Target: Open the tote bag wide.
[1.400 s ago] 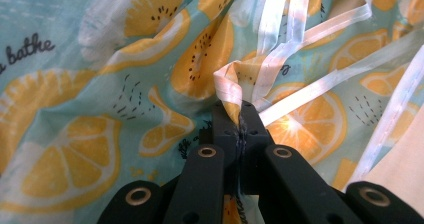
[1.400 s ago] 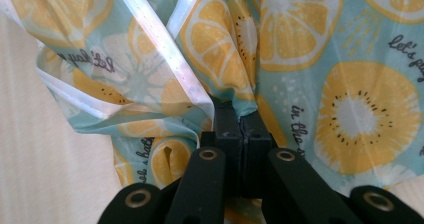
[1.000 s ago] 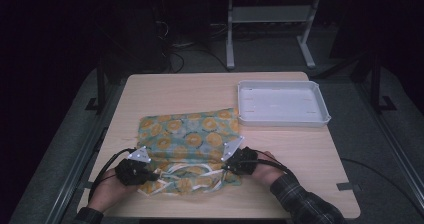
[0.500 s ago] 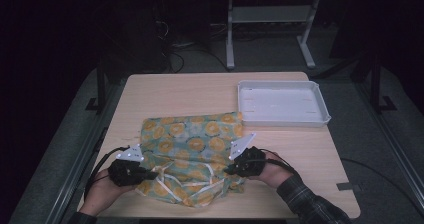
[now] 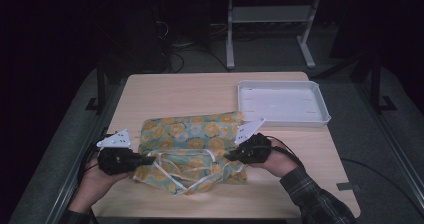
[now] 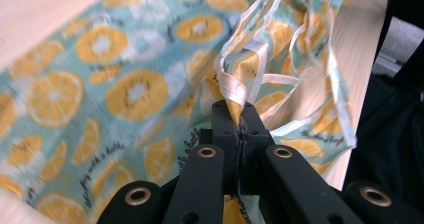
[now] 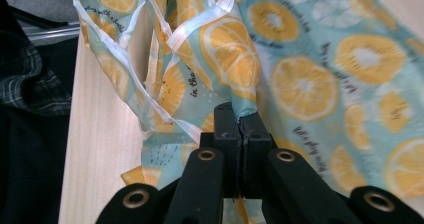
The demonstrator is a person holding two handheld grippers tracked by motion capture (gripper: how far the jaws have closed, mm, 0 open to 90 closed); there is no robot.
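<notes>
Left gripper (image 5: 145,159) clamped on citrus-print cloth (image 5: 195,139), right gripper (image 5: 231,156) pinching opposite edge

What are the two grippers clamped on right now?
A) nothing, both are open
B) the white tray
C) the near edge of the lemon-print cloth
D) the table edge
C: in each gripper view the black jaws are closed on the cloth; the left gripper pinches a fold with white ribbon, the right gripper pinches printed fabric. The tray sits apart at the far right of the table.
</notes>
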